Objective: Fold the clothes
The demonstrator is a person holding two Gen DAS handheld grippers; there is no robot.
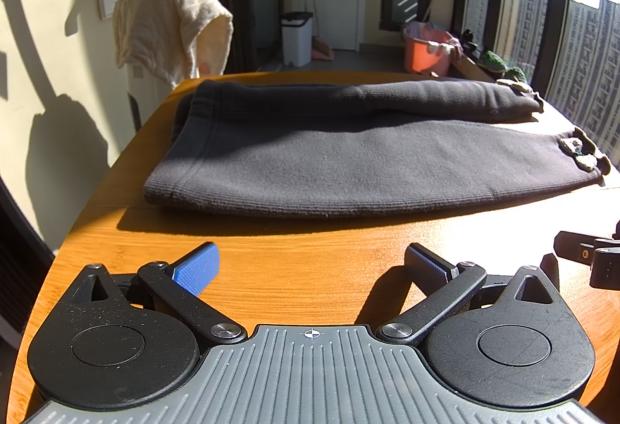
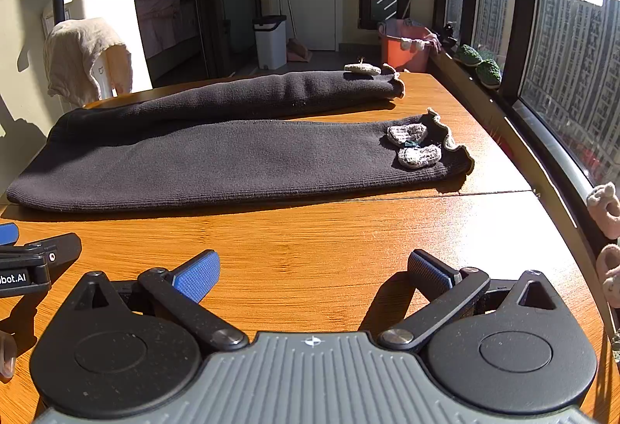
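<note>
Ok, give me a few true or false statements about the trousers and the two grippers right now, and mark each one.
1. The dark trousers lie flat on the wooden table with both legs stretched out. True.
2. The left gripper is clamped on the waistband. False: it is open and holds nothing, short of the cloth.
3. The near leg's cuff carries a grey knitted bow. True.
4. The right gripper is shut on the near leg. False: it is open over bare table, apart from the trousers.
5. A cream cloth hangs beyond the table's far left end. True.
6. The trousers are already folded into a small square. False: they lie at full length.
</note>
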